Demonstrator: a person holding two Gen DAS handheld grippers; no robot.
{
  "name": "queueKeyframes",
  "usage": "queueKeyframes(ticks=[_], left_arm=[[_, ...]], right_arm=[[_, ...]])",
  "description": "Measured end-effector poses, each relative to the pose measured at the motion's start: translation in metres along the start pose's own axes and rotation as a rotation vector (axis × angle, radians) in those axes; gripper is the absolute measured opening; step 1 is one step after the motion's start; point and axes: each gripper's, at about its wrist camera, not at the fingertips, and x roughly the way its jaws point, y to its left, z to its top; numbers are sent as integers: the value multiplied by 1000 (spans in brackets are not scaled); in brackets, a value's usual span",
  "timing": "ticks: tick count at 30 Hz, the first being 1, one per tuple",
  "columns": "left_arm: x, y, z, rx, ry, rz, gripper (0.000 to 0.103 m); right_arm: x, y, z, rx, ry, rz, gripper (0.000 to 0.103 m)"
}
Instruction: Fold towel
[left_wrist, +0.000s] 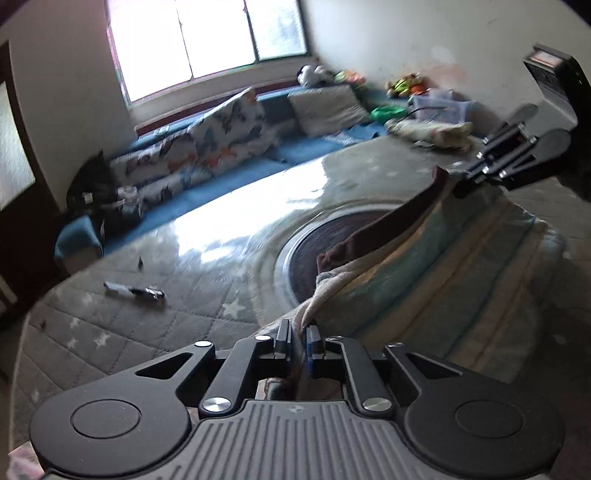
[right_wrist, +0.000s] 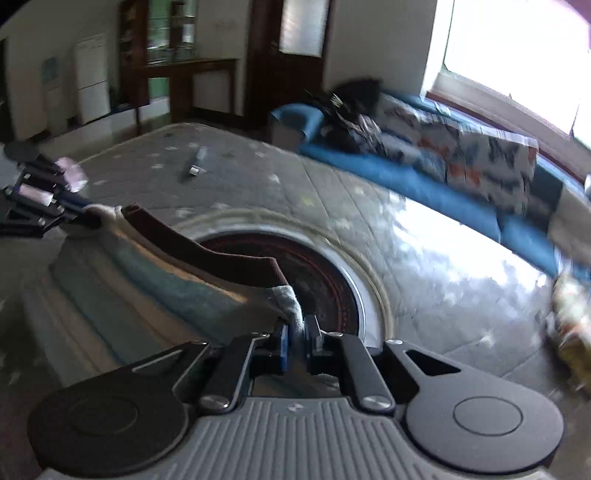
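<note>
1. My left gripper (left_wrist: 298, 334) has its jaws nearly together, pinching one corner of the towel (left_wrist: 461, 258); the cloth is bunched between the pads.
2. My right gripper (right_wrist: 295, 332) is likewise clamped on the other corner of the same edge, cloth wedged between its blue-faced pads.
3. The towel, pale with teal and cream stripes and a dark brown border, hangs stretched between the two grippers; that border sags in a curve from one to the other.
4. Below it lies a grey quilted mat (left_wrist: 147, 325) with white stars; the towel's lower part looks to rest on it.
5. A round dark rug (right_wrist: 325, 280) sits on the mat just beyond the held edge.
6. A small pen-like object (left_wrist: 135, 291) lies near the mat's far edge, well apart from the towel.
7. Both views are motion-blurred.
</note>
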Motion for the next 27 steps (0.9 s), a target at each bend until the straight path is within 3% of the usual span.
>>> queueKeyframes(ticks=[5, 9, 13, 20, 23, 25, 27], left_arm=[[34, 3, -5, -39, 38, 45, 15], [34, -1, -7, -51, 21, 77, 19], [28, -1, -8, -61, 15, 42, 19], [25, -1, -9, -62, 23, 27, 22], [27, -3, -8, -56, 24, 22, 21], [28, -5, -8, -50, 23, 25, 14], [29, -6, -8, -42, 21, 36, 9]], right_arm=[[44, -22, -16, 128, -6, -39, 25], [39, -39, -27, 203, -50, -51, 27], [21, -51, -40, 250, -69, -48, 27], [12, -61, -66, 279, -24, -70, 27], [14, -63, -66, 286, -40, -79, 27], [18, -61, -64, 249, -44, -108, 28], [21, -57, -61, 206, -53, -137, 42]])
